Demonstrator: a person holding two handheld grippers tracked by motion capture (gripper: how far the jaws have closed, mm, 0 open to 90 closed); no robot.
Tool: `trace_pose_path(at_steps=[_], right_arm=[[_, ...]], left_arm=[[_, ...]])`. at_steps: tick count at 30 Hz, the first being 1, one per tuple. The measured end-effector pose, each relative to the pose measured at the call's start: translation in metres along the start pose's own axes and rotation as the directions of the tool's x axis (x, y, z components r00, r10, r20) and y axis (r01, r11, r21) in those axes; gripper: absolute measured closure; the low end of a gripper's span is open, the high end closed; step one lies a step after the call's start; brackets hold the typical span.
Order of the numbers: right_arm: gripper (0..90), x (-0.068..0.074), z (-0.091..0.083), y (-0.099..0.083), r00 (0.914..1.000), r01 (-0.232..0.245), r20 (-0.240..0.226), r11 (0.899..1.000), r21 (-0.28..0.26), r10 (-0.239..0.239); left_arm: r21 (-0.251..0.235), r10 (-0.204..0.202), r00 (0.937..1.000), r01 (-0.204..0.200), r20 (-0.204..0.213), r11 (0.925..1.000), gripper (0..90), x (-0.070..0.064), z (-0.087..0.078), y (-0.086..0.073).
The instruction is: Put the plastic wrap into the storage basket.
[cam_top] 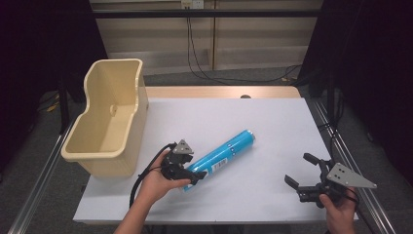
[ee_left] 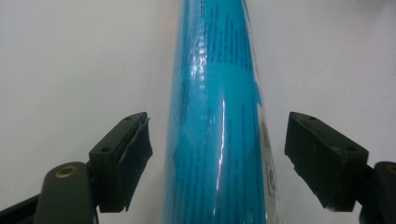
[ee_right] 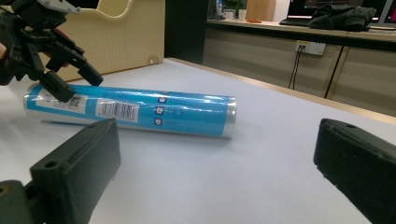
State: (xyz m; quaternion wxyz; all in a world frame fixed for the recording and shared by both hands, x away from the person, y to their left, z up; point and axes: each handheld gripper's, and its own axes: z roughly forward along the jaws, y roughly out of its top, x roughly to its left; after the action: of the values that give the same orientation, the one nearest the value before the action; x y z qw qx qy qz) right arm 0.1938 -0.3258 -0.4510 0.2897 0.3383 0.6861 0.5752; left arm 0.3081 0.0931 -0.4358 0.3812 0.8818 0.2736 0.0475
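Note:
A blue cylindrical tube (cam_top: 221, 153) with a barcode label lies on its side on the white tabletop (cam_top: 282, 122), slanting from near left to far right. My left gripper (cam_top: 195, 168) is open at the tube's near end, one jaw on each side. In the left gripper view the tube (ee_left: 215, 116) runs up between the two pads (ee_left: 135, 158) with a gap on both sides. My right gripper (cam_top: 298, 168) stands open over bare table at the front right, aimed toward the tube (ee_right: 140, 109). The right gripper view also takes in the left gripper (ee_right: 77, 86).
A large beige plastic bin (cam_top: 136, 122) stands at the table's left edge, its open top facing up; it also appears behind the tube in the right gripper view (ee_right: 126, 37). Metal rails run along both table sides. Cables hang at the back wall.

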Motion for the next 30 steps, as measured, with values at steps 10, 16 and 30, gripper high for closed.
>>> trace_pose_path(at_steps=[10, 16, 30], right_arm=[[0.1, 0.0, -0.001, 0.0, 1.0, 0.0, 0.0, 1.0, -0.003, 0.0], [0.1, 0.0, -0.001, 0.0, 1.0, 0.001, -0.001, 1.0, -0.003, -0.001], [0.1, -0.002, -0.002, 0.0, 1.0, -0.002, -0.003, 1.0, -0.005, 0.002]], left_arm=[[0.018, 0.01, 1.0, -0.01, -0.001, 0.9998, 20.8, 0.003, 0.015, 0.027], [0.052, 0.01, 0.9999, -0.011, 0.01, 0.9986, 18.9, 0.002, 0.028, 0.041], [0.161, 0.009, 0.9998, -0.012, 0.017, 0.9868, 17.2, 0.003, 0.052, 0.057]])
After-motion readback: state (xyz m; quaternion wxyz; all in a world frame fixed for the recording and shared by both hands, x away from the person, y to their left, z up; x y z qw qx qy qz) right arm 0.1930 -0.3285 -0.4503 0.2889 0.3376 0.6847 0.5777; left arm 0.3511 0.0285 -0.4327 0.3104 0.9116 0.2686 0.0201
